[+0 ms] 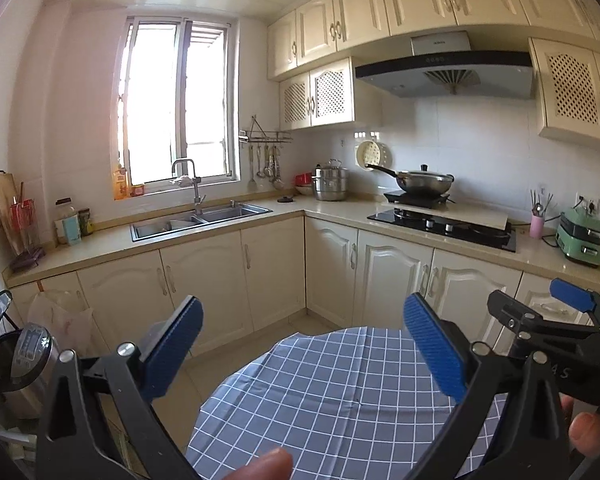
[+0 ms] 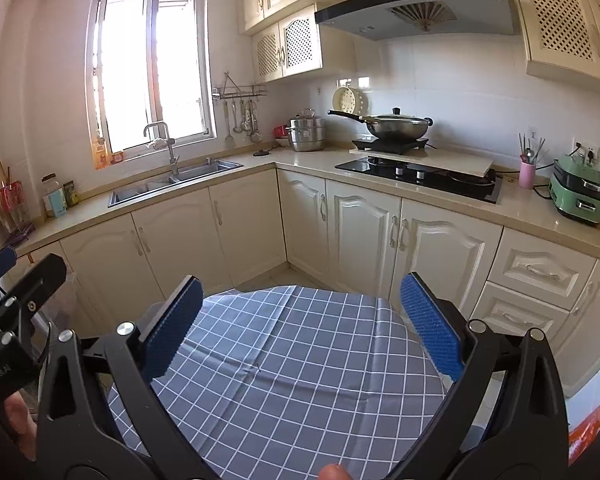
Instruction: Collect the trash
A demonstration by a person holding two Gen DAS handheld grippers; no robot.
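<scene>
Hovering over a round table (image 1: 340, 392) with a blue checked cloth, the left gripper (image 1: 304, 344) has its blue pads spread wide apart, gripping nothing. The right gripper (image 2: 300, 328) is likewise spread and empty, just beside the left one. No trash shows between or ahead of either pair of pads. A white bag (image 1: 60, 320) hangs at the cabinet (image 1: 124, 300) left of the left gripper.
</scene>
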